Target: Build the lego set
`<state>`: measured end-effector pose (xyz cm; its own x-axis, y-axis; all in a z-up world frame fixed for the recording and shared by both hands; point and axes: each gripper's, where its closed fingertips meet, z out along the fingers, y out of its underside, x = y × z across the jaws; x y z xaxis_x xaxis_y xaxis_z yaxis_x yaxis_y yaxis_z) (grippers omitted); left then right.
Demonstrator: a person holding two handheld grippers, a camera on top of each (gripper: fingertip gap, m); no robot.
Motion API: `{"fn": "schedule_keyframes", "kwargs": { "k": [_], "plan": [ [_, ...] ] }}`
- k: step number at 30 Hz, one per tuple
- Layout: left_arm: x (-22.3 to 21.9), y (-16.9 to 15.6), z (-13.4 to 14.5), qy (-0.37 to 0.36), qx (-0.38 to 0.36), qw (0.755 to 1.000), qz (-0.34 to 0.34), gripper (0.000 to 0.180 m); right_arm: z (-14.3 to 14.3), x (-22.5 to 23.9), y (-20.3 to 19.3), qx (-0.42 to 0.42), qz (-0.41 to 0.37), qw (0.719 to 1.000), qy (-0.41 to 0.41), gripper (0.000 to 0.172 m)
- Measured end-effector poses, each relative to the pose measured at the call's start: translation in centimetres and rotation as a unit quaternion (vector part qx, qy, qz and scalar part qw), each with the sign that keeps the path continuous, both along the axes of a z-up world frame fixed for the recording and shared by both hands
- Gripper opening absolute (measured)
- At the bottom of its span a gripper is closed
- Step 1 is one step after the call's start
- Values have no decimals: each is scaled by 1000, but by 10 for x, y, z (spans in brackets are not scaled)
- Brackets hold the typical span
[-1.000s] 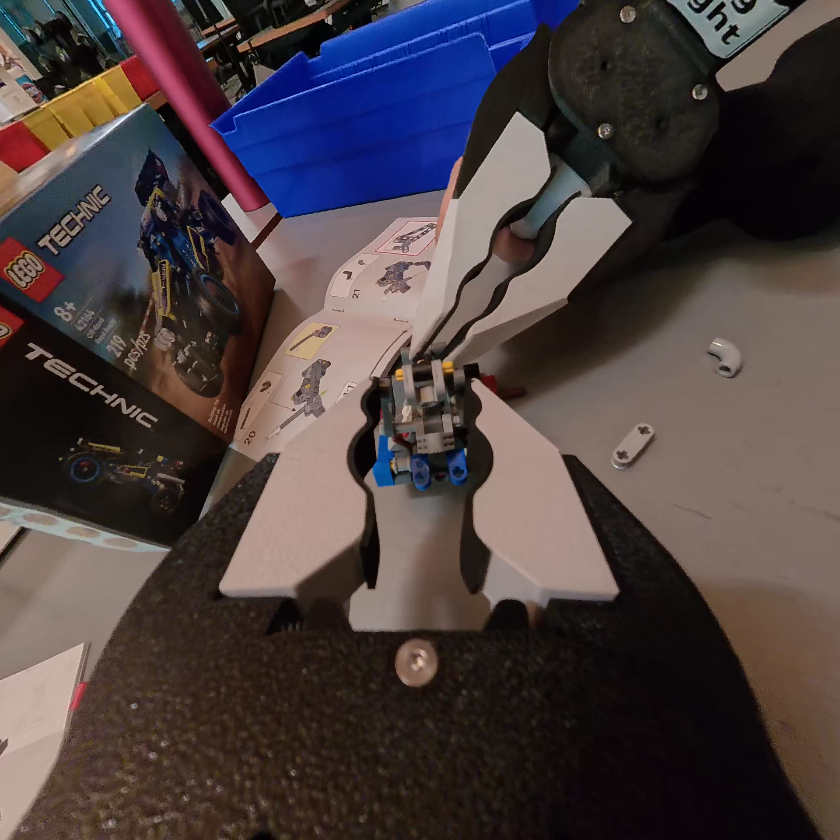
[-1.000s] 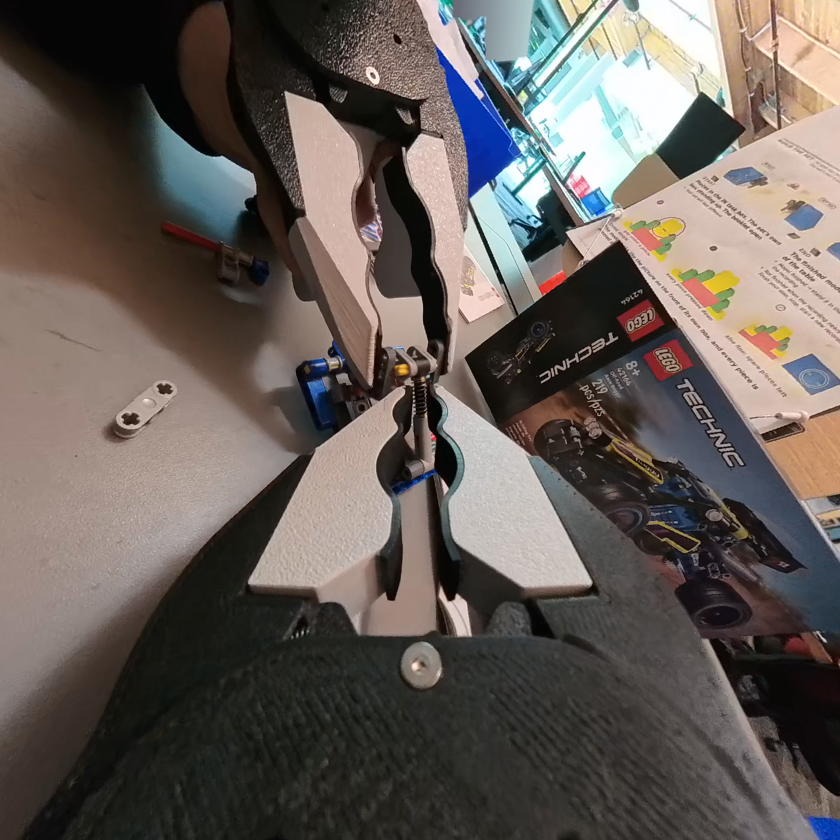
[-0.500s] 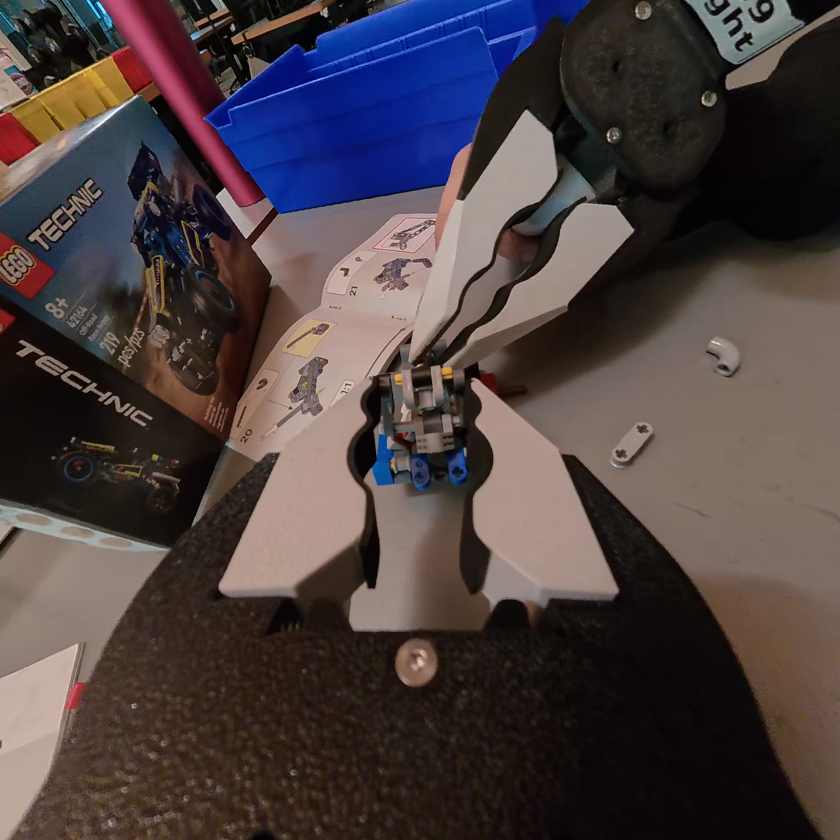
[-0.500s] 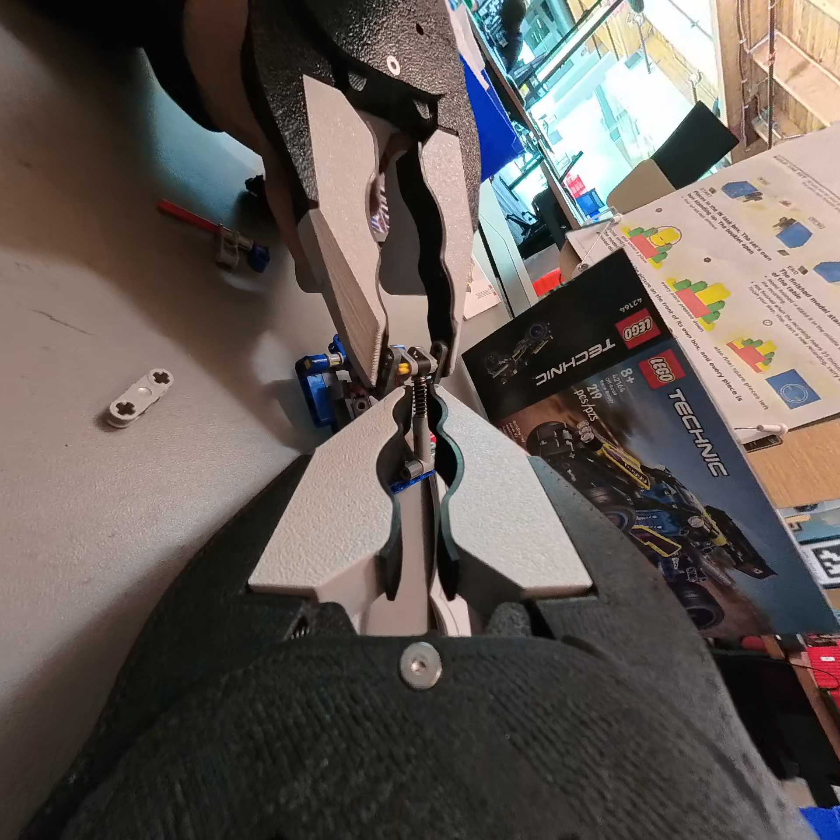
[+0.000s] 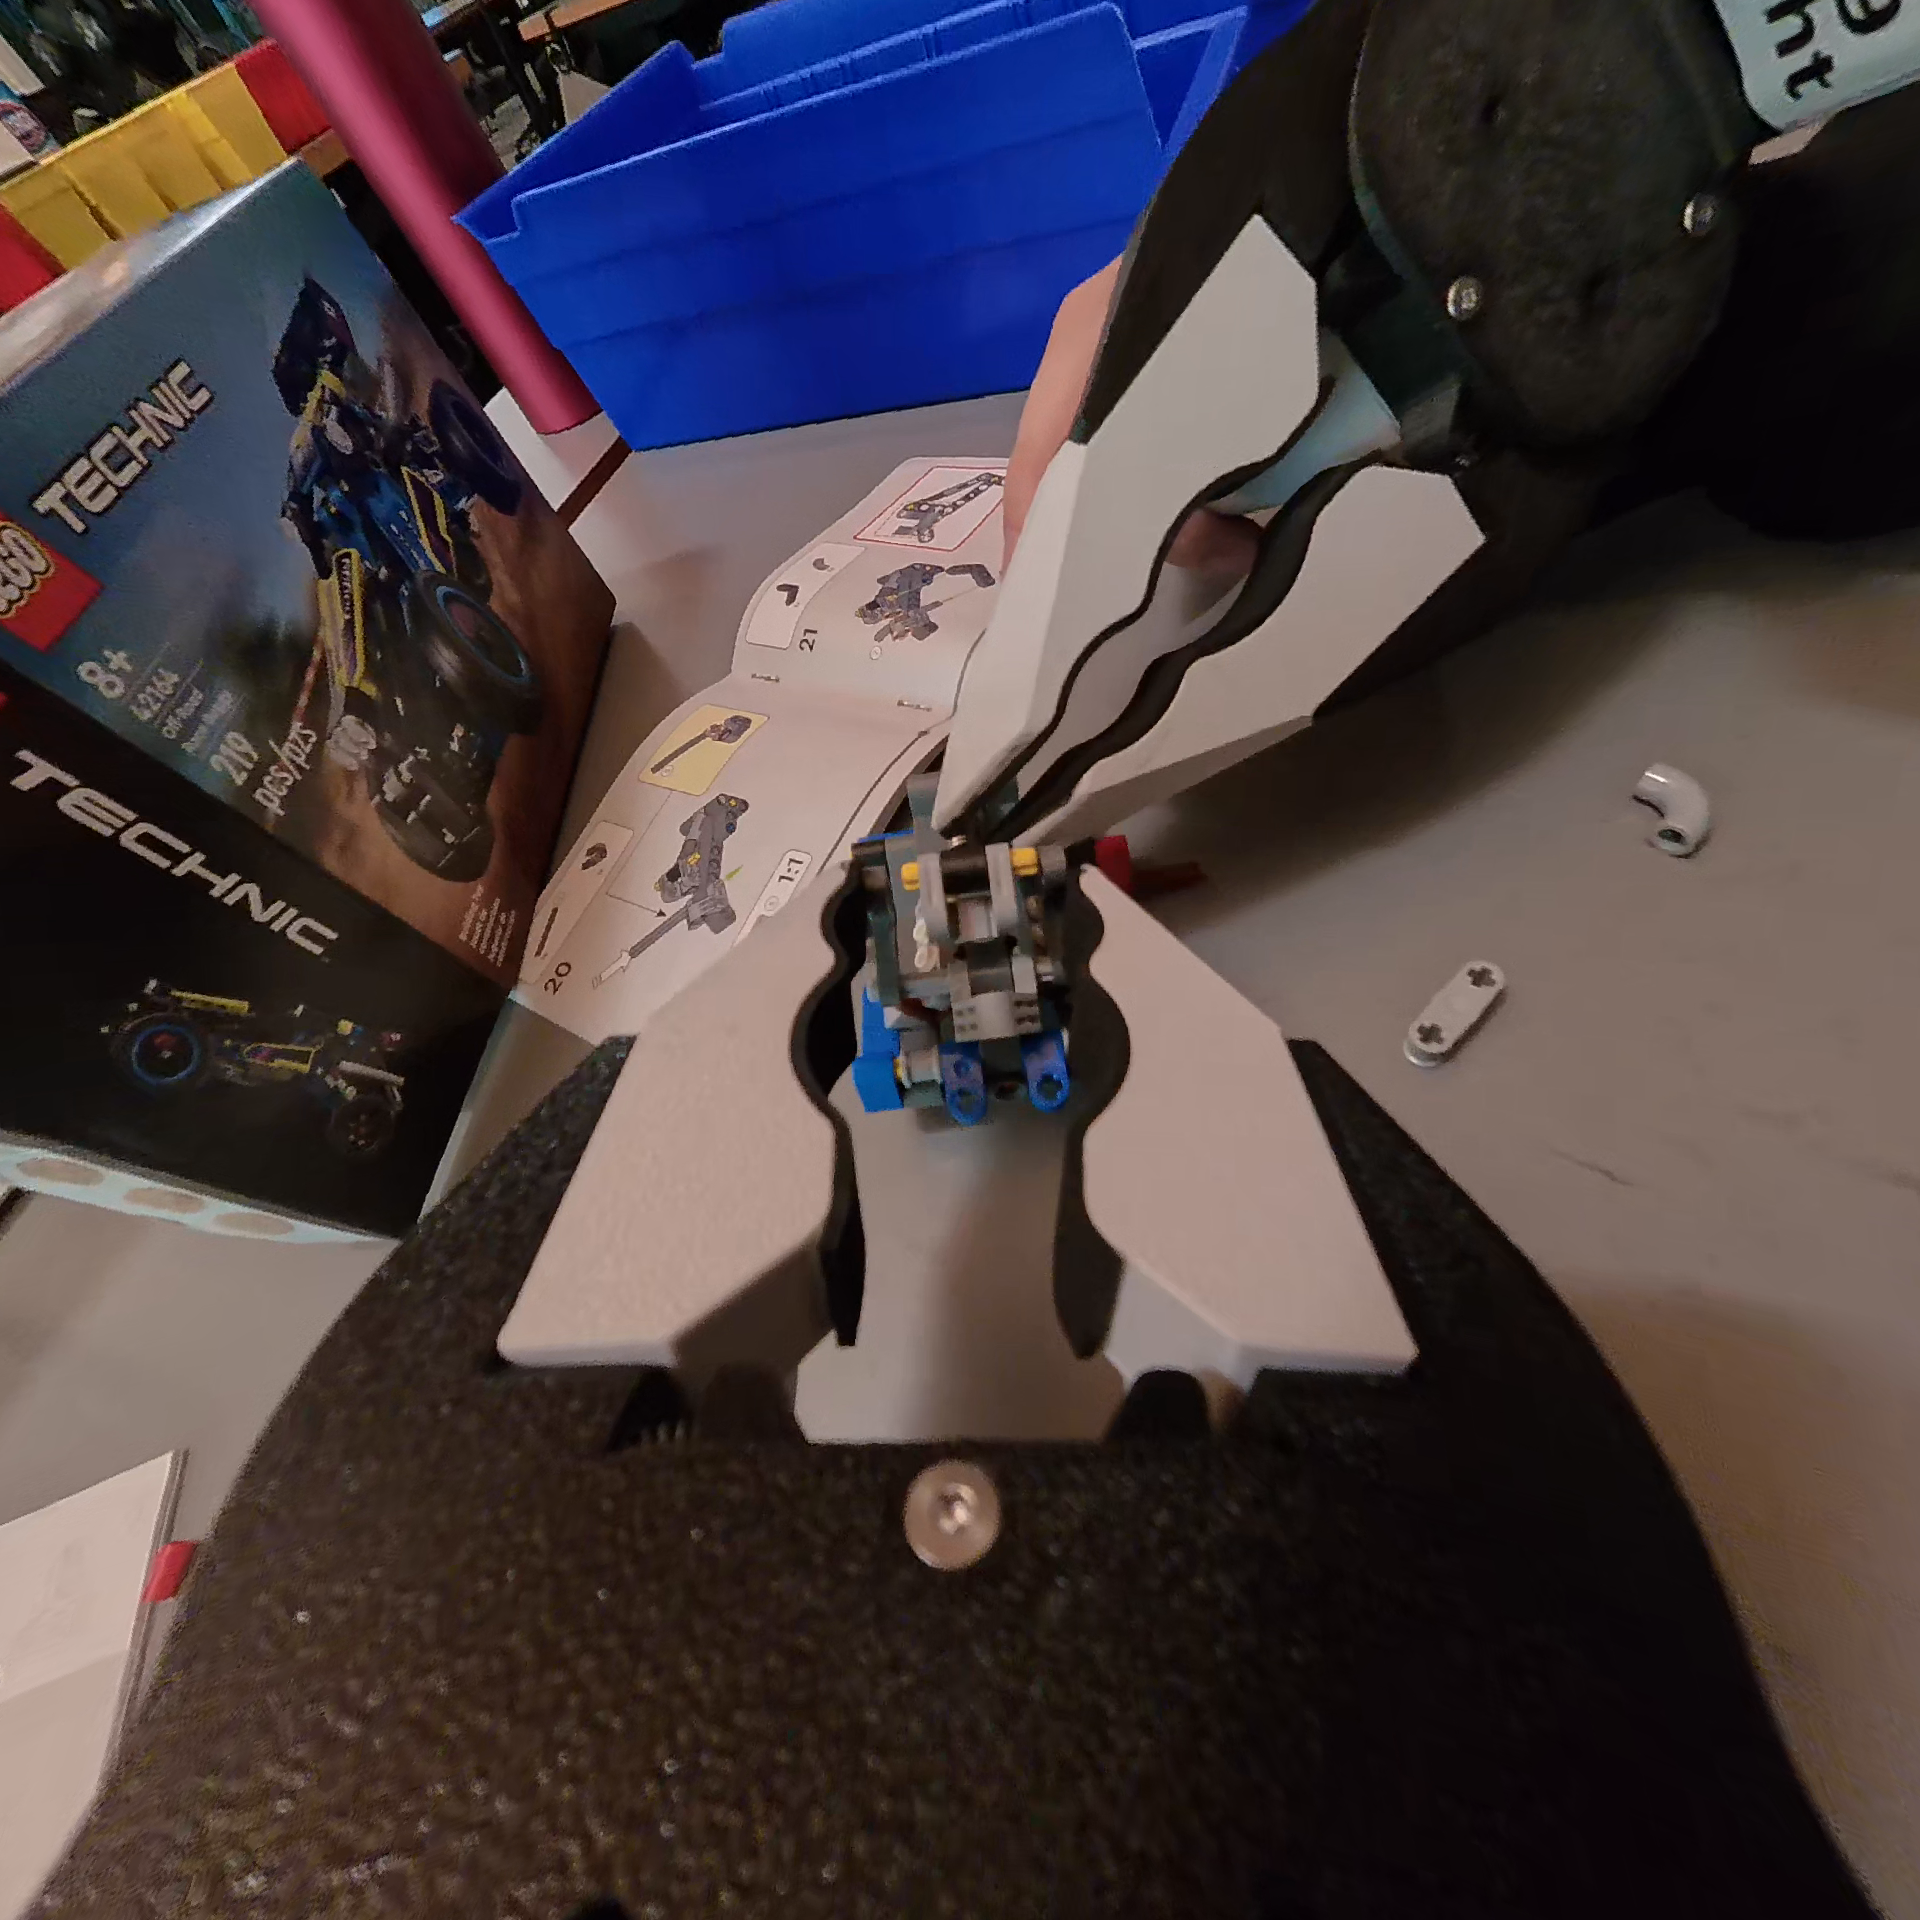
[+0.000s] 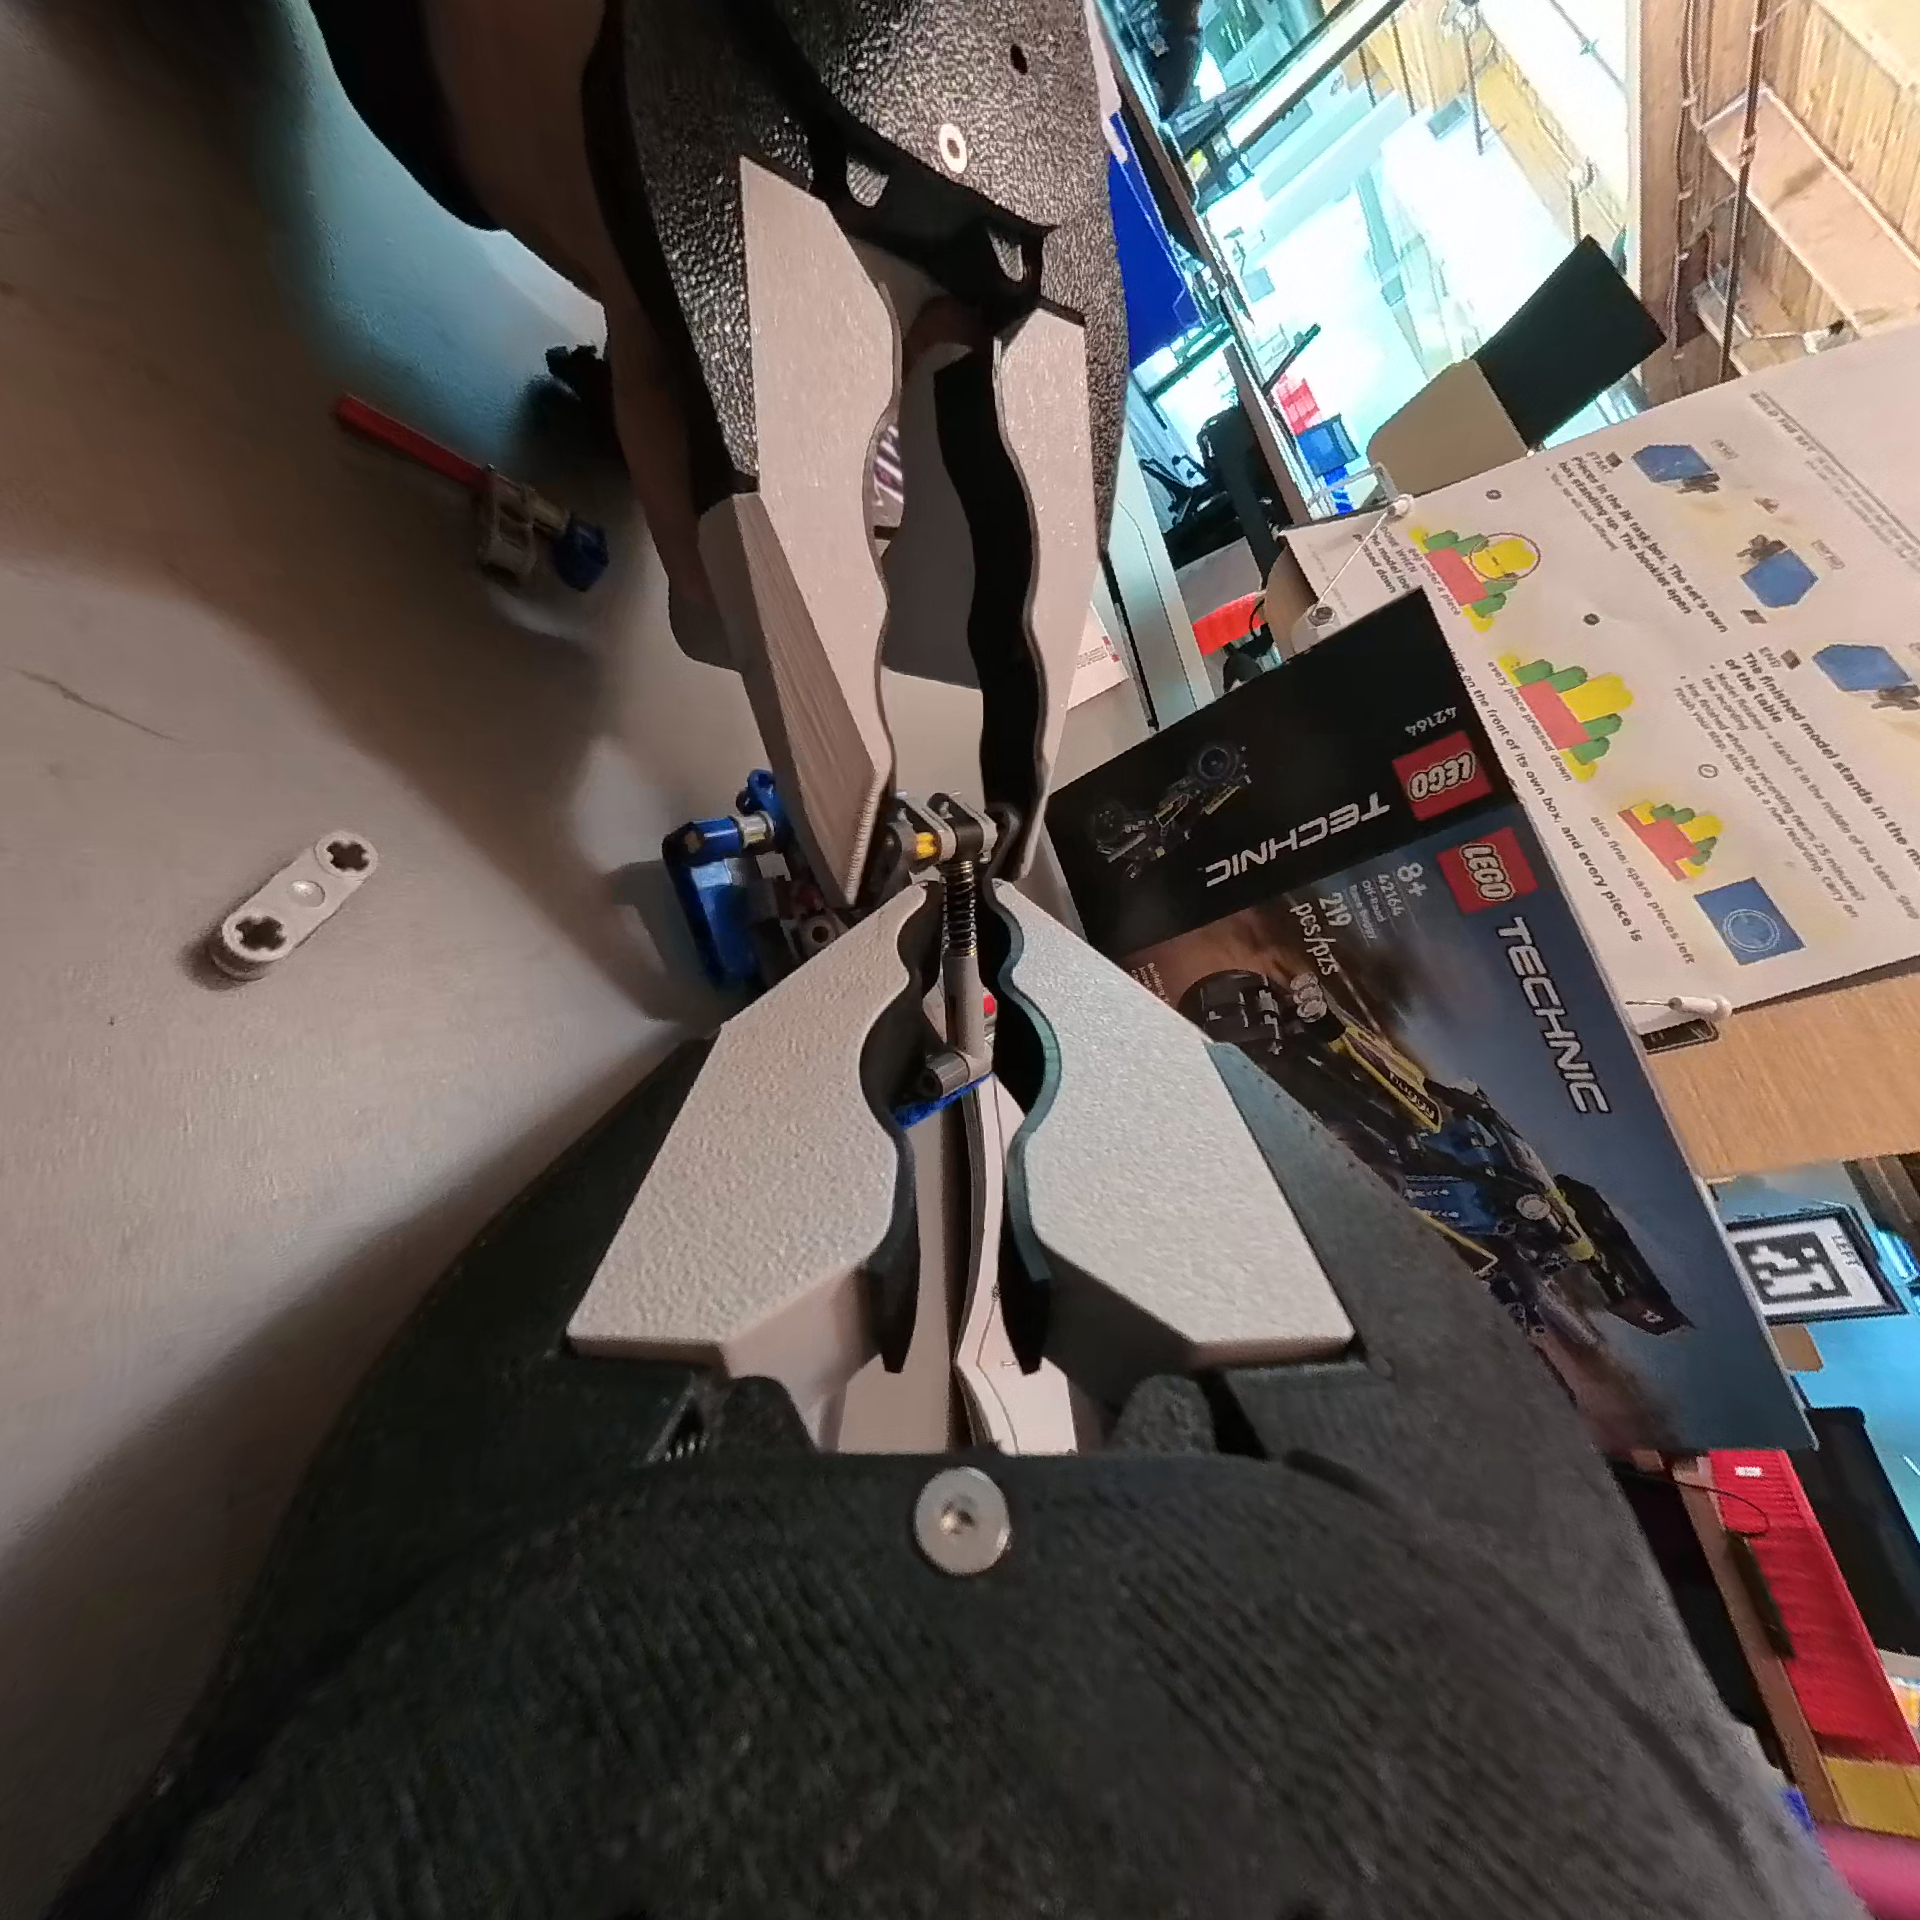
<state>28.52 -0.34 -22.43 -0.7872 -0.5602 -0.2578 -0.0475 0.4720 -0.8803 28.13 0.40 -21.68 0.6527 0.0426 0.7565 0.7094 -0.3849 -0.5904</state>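
Left claw [image 5: 966, 873]: clamped on the small grey-and-blue brick assembly [image 5: 966, 966], a finger against each flank. The assembly's blue end points back toward the claw's body. It sits low over the grey table [image 5: 1558, 1143]; cannot tell whether it rests on it.

Right claw [image 6: 958, 891]: fingers drawn together on a thin grey spring strut [image 6: 966, 997]. The strut runs along the slot between them. Its coil end meets the dark cross-bar at the top of the assembly, beside a yellow pin. Seen from the left wrist, this claw comes down slantwise onto the assembly's far end.

Around the assembly:
- open instruction booklet [image 5: 727, 748] just behind, partly under the right claw
- red piece [image 5: 1117, 857] just beside its far right corner
- flat grey two-hole link [image 5: 1455, 1013] near, to the right
- grey elbow piece [image 5: 1673, 821] farther right
- red axle with grey and blue end parts [image 6: 468, 488] well apart, lying loose

Containers:
- blue bin [image 5: 831, 260] beyond the booklet, inside hidden by its wall
- set box [image 5: 260, 623] left of the assembly, standing closed, contents not visible
- yellow bins [image 5: 156, 166] far behind the box, too distant to read
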Motion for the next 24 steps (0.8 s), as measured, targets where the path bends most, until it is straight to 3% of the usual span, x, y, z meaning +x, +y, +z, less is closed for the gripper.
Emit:
{"fn": "schedule_keyframes", "kwargs": {
  "k": [16, 24],
  "plan": [
    [1, 2, 0, 14, -8, 1000, 2, 33, 0, 2, 3, -8, -10, 999, -31, 3],
    [1, 3, -3, 20, -3, 1000, 7, 32, -1, 1, 4, -36, -15, 992, -118, 3]
  ]
}}
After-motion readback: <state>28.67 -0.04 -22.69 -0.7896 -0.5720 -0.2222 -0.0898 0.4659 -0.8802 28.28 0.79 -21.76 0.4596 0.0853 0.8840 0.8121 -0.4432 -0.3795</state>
